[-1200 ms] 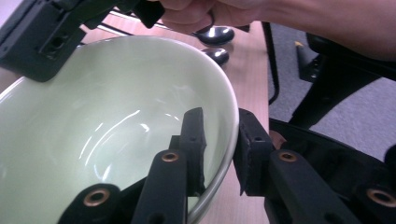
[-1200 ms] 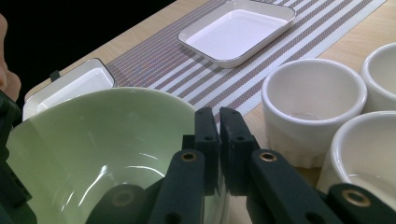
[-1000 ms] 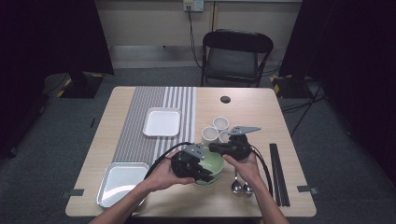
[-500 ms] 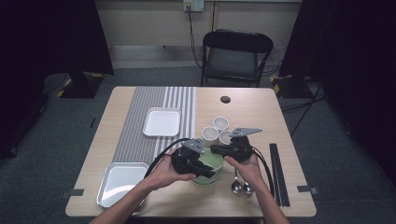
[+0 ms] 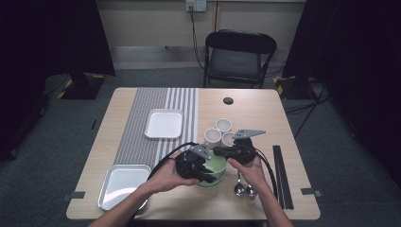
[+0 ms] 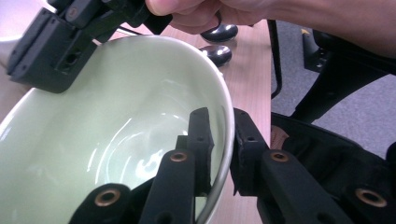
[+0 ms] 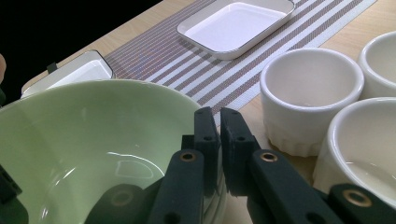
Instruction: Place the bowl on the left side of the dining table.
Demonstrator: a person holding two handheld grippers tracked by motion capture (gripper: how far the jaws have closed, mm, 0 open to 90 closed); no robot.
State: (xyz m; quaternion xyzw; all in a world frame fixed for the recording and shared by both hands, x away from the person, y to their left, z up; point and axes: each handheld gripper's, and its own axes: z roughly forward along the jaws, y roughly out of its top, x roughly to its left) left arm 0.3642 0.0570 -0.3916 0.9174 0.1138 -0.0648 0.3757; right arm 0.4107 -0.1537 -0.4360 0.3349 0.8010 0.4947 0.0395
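Gripping opposite sides of the pale green bowl [image 5: 213, 166], the left claw [image 6: 223, 154] and the right claw [image 7: 219, 147] each pinch its rim between their jaws, one jaw inside the wall and one outside. The left claw's jaws have just eased open slightly, yet the rim sits between them and the pads appear to press on it. In the high view the bowl sits at the near middle of the bench [image 5: 142, 208], just right of the striped runner [image 5: 142, 137], with three white cups [image 5: 213, 137] just beyond it and two spoons [image 5: 245, 189] near on the right. It may be the top of a small stack; that is hard to tell.

The bowl looks glazed ceramic: stiff, fairly heavy, slick and liable to chip. A thin rim gives little purchase, so holding both sides at once seems wise, keeping it level and lifting slowly. Two white trays [image 5: 164, 124] lie on the left.
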